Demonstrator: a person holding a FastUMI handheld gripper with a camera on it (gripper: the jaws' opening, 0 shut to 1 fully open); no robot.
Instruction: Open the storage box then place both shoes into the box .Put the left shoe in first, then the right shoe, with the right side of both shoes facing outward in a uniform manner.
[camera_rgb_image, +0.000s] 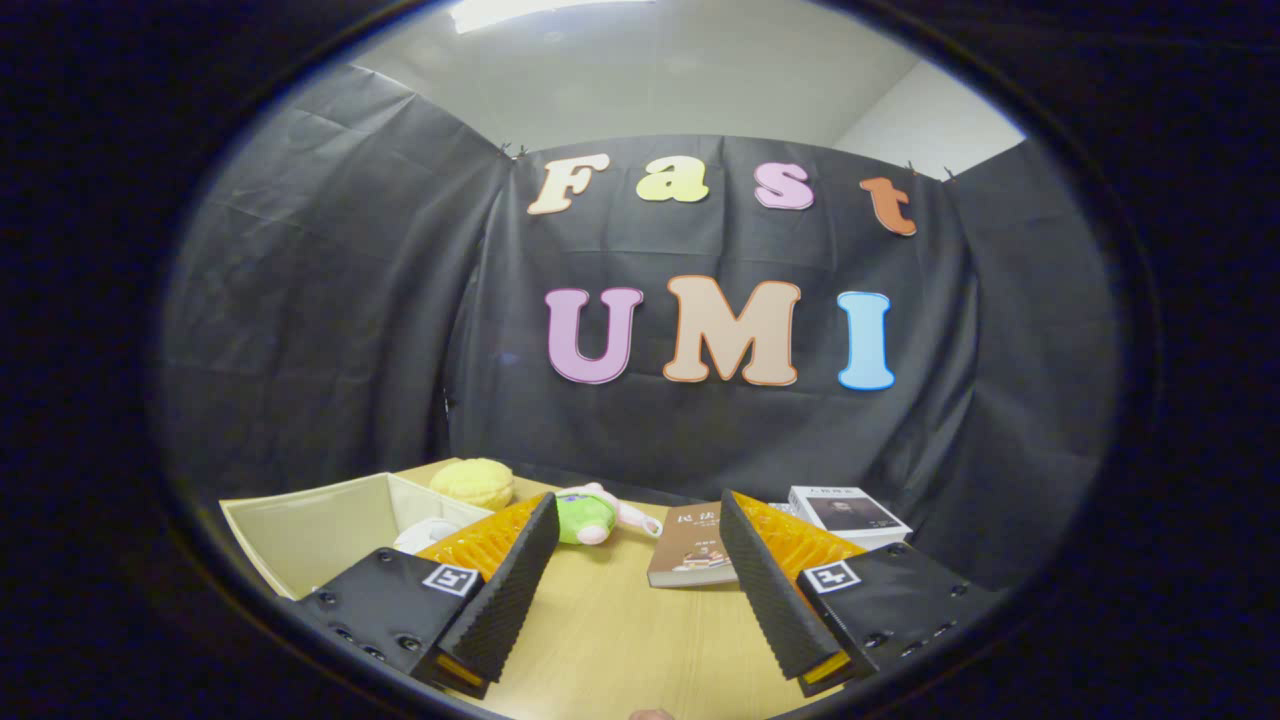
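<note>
An open cream storage box stands on the wooden table to the left of my left finger. Something white lies inside it, mostly hidden behind that finger; I cannot tell what it is. My gripper is held above the table, open wide, with nothing between its fingers. The bare tabletop lies under the gap.
A yellow round plush sits behind the box. A green and pink soft toy lies just beyond the fingertips. A brown book and a white book lie by the right finger. Black cloth walls close the table's far side.
</note>
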